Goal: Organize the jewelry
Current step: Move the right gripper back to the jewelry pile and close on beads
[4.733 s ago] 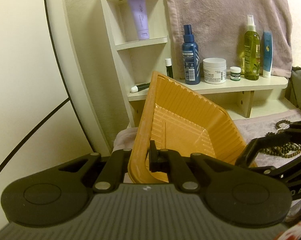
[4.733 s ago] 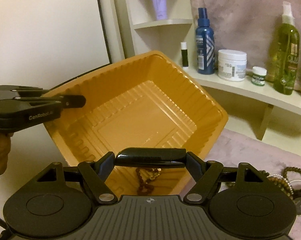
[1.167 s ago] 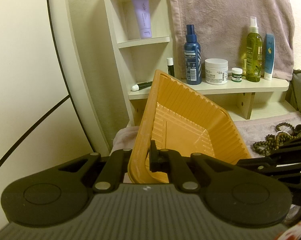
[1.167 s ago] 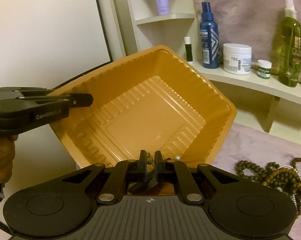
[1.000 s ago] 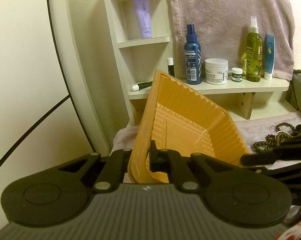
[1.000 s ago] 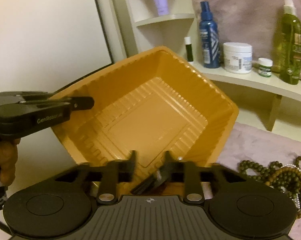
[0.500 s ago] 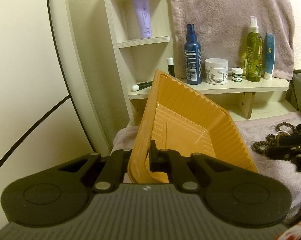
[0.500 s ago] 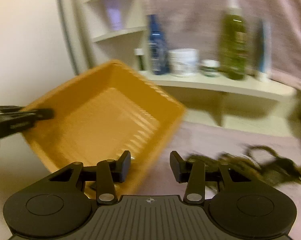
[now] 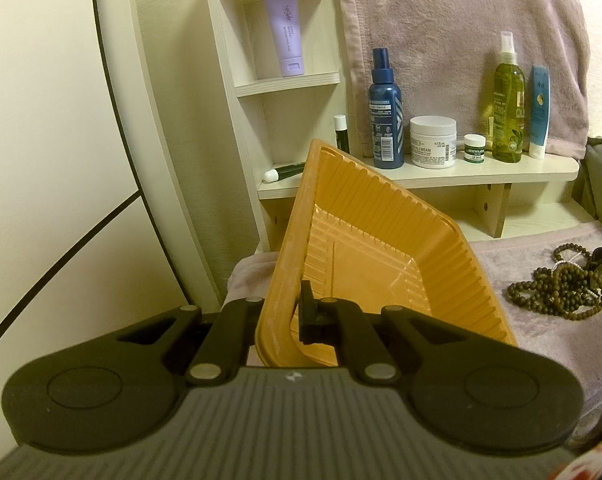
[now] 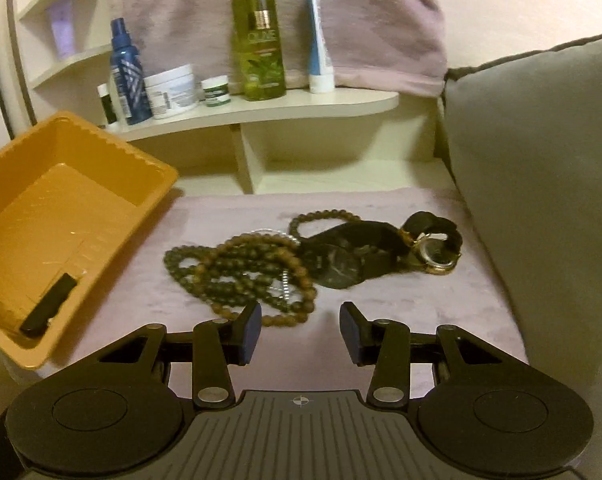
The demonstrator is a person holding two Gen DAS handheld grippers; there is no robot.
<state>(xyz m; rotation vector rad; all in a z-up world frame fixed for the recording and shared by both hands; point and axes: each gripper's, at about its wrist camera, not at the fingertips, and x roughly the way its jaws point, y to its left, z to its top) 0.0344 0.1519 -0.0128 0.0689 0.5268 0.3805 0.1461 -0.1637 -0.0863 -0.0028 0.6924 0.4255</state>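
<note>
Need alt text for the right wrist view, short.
The open right gripper hovers above a tangle of brown bead strands and two dark watches on a mauve cloth. An orange tray sits tilted at left; toiletry bottles line a shelf behind.

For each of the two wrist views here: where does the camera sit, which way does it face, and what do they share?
Left wrist: sits behind the left claw, shut on the rim of the tilted orange tray, facing the cosmetics shelf.
Right wrist: sits behind the open right claw, looking down at the bead bracelets and black watch on the lilac cloth.
Shared: tray, beads, shelf bottles.
</note>
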